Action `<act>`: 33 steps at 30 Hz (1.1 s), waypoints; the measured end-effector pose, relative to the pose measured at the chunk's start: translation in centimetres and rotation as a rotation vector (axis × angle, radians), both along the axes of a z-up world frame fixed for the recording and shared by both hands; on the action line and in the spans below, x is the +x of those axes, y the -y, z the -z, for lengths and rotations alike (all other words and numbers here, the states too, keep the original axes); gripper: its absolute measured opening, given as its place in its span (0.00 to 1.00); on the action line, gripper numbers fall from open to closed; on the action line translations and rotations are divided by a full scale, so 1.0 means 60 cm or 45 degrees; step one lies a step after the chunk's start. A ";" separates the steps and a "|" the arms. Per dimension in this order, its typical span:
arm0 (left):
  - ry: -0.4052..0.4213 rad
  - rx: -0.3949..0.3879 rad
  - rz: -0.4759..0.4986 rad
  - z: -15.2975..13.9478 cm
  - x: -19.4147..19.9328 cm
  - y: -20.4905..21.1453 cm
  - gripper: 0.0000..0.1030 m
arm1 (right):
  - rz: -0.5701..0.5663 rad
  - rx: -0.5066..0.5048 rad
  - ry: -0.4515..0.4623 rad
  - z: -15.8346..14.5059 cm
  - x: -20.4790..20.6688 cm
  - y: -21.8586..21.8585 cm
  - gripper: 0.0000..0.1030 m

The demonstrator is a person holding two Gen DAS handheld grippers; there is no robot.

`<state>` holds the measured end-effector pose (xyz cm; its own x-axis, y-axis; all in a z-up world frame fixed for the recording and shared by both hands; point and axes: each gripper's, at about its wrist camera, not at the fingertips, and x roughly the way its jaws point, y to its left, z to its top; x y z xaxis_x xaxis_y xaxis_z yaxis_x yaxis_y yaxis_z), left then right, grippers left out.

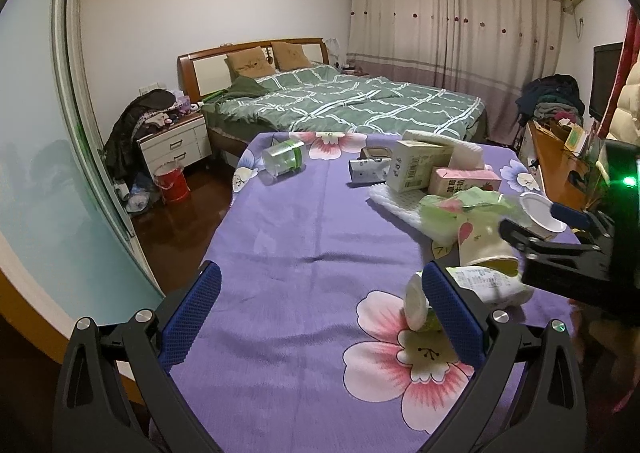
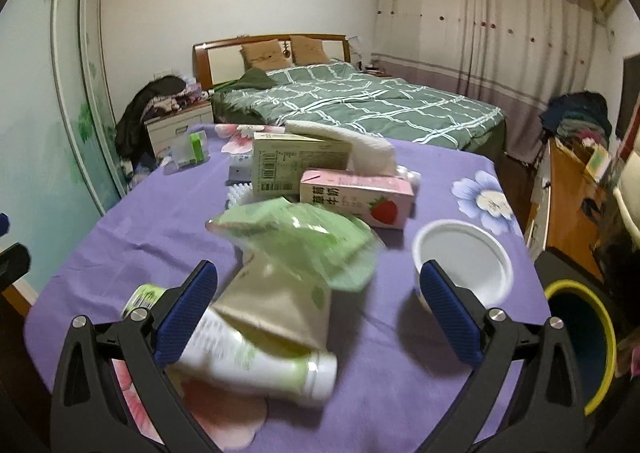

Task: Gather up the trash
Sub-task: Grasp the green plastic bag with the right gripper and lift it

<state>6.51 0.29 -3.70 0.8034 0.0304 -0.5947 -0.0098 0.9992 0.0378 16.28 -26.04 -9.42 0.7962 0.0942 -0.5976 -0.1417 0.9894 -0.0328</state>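
Trash lies on a purple flowered tablecloth (image 1: 304, 237). My left gripper (image 1: 320, 317) is open and empty, its right finger beside a fallen white-and-green bottle (image 1: 472, 289). My right gripper (image 2: 320, 313) is open above a crumpled green wrapper (image 2: 296, 237) and the same bottle (image 2: 256, 357); it also shows in the left wrist view (image 1: 560, 237). A white cup (image 2: 464, 257) stands by its right finger. A pink strawberry milk carton (image 2: 356, 201), a beige carton (image 2: 296, 165) and a clear plastic cup (image 1: 284, 159) lie farther back.
A yellow-rimmed bin (image 2: 580, 337) stands off the table's right edge. A bed (image 1: 344, 101) is behind the table, a nightstand (image 1: 176, 145) and red bucket (image 1: 172, 183) to the left, a wooden desk (image 1: 556, 169) to the right.
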 end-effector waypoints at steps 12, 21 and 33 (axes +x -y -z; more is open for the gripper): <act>-0.034 -0.009 0.043 0.023 0.041 0.007 0.96 | -0.075 -0.059 -0.079 0.021 0.067 -0.016 0.65; -0.046 -0.013 0.075 0.030 0.054 0.020 0.96 | -0.118 0.056 -0.053 0.000 0.072 -0.003 0.08; -0.057 -0.012 0.169 0.040 0.053 0.058 0.96 | -0.041 0.178 0.111 -0.068 0.039 0.043 0.06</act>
<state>9.67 -3.19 -6.12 0.7726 -0.0805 -0.6298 0.1242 0.9919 0.0255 18.61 -28.63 -5.37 0.8397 0.1979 -0.5057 -0.1761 0.9801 0.0913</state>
